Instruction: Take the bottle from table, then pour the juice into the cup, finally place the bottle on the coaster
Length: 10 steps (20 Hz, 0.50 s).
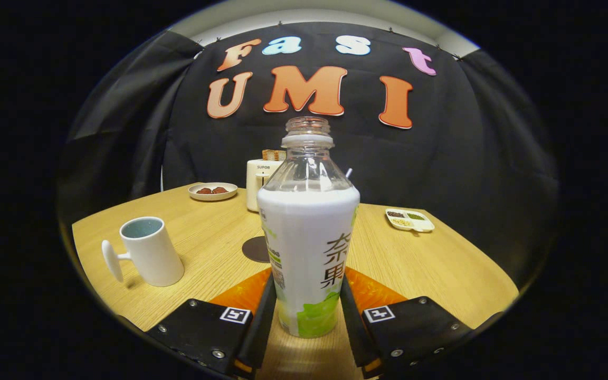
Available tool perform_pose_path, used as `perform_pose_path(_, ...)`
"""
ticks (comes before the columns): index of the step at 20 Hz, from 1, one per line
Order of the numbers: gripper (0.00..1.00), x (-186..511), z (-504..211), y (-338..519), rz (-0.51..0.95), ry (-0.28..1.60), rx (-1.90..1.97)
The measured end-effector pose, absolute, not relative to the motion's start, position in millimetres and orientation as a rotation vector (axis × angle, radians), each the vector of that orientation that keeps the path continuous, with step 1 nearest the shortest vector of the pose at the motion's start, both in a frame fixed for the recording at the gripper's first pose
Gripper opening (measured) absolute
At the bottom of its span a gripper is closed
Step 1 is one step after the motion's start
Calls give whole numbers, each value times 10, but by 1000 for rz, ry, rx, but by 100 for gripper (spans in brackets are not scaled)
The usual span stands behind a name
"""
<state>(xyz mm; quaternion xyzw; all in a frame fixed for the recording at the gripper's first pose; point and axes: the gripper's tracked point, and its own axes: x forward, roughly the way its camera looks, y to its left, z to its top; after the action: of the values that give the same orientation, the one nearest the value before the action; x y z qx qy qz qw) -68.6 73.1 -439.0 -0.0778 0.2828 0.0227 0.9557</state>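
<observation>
- Wooden table [425, 264], dark cloth wall behind.
- My gripper [308, 311] pinches the bottle [308, 232] low, both fingers pressing its sides.
- Bottle upright, long axis vertical, open neck up (uncapped).
- Cup [148, 250] left, coaster [256, 249] just behind the bottle.

Bottle [308, 232] between claw [306, 311] fingers; cup [148, 250] left, coaster [256, 249] behind.

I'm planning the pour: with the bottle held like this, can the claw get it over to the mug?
Probably yes. The claw is shut on the uncapped bottle, and the mug stands open-topped to its left with bare table between them.
</observation>
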Motion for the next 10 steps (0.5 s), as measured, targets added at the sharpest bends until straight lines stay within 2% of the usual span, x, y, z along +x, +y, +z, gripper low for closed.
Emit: perform_pose_path(10, 63, -425, -4132, 1025, 118, 462, -682)
